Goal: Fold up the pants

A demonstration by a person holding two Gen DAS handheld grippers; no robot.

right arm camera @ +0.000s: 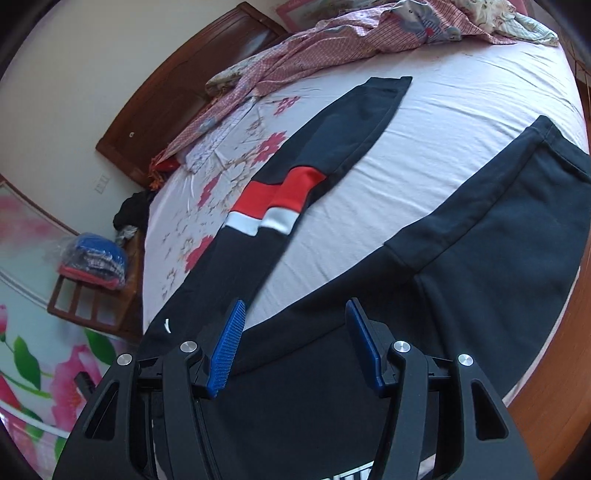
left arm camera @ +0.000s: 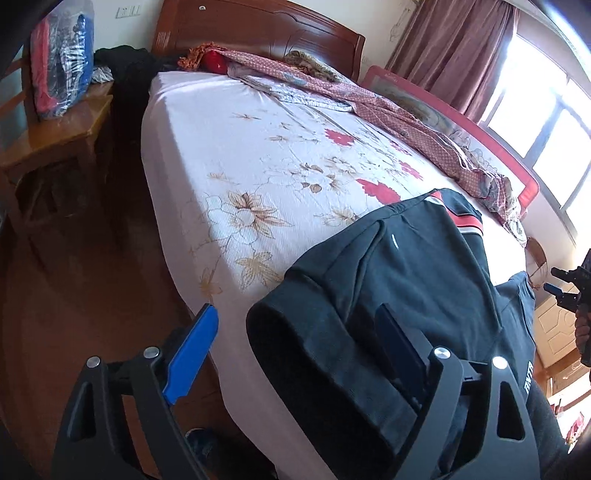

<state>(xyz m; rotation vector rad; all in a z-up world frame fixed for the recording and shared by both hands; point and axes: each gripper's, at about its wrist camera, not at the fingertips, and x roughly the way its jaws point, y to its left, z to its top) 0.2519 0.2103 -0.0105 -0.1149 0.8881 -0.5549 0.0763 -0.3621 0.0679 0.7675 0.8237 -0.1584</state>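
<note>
Lying spread on bed — pants, legs toward upper frame; left tongs and right tongs gape, empty — right nearer waistband.

I see the pants as soft matt black knit cloth with smoother red and white bands, lying on a finely textured cotton-looking floral bed sheet. My right gripper has ridged blue rubbery fingers on matt black plastic arms with shiny metal pins. The headboard is glossy varnished wood, and the bag on the wooden nightstand is shiny clear plastic.
</note>
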